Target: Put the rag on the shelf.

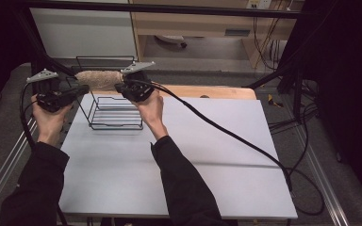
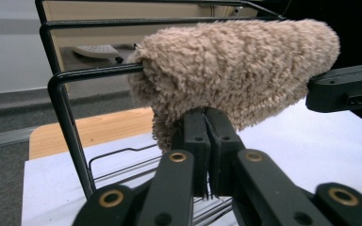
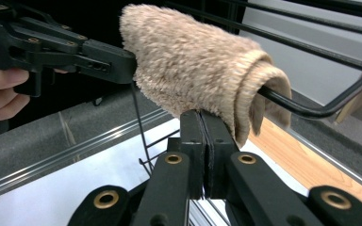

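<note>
A fuzzy beige cloth [image 1: 99, 79] hangs folded over the top bar of a black wire rack [image 1: 115, 115] at the table's far left. My left gripper [image 1: 79, 89] comes in from the left and is shut on the cloth's lower left edge; in the left gripper view its jaws [image 2: 206, 120] meet, pinching the cloth [image 2: 235, 66]. My right gripper [image 1: 120, 87] is shut on the cloth's right end; in the right gripper view its jaws [image 3: 201, 120] pinch the cloth's hem [image 3: 193, 66]. The rack's bar [image 3: 311, 106] runs through the fold.
The rack stands on a white table [image 1: 217, 155] with a wooden strip [image 1: 217, 92] along its far edge. A thick black cable [image 1: 235, 136] trails from the right gripper across the table to the right. Metal rails and more cables flank the table.
</note>
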The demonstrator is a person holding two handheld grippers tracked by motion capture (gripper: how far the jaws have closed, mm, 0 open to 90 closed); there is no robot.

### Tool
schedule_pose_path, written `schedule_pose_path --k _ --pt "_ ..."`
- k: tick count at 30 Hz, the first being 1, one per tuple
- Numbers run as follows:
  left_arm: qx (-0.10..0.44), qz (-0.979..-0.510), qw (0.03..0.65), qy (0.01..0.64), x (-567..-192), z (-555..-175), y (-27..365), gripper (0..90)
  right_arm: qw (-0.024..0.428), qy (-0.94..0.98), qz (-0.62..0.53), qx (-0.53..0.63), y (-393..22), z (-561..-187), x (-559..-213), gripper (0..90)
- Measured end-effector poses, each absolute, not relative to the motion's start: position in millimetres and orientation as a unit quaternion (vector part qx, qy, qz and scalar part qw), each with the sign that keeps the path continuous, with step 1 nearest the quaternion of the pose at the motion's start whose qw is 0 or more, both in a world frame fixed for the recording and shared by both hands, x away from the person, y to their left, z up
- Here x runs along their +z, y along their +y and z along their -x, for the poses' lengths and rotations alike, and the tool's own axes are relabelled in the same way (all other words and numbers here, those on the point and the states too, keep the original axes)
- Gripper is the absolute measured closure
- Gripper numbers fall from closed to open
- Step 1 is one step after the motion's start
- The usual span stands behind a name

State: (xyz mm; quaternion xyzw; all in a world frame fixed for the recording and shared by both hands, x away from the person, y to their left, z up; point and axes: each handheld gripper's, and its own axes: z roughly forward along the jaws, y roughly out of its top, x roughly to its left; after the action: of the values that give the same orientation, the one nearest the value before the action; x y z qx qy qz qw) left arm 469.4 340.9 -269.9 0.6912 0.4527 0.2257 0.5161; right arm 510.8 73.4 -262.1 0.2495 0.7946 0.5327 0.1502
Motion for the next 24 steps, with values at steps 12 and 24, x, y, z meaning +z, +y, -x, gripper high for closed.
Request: schedule_pose_path --k 12,24 --pt "0.236 -0.687 0.527 0.441 -257.2 -452.6 343.9 77.2 0.153 0.786 -0.234 0.55 62.7 -493.0 -245.1 81.1" --pt "0.247 -0.691 0.521 0.436 -249.4 -437.0 343.3 60.4 0.147 0.784 -0.235 0.556 48.8 -483.4 -238.8 62.4"
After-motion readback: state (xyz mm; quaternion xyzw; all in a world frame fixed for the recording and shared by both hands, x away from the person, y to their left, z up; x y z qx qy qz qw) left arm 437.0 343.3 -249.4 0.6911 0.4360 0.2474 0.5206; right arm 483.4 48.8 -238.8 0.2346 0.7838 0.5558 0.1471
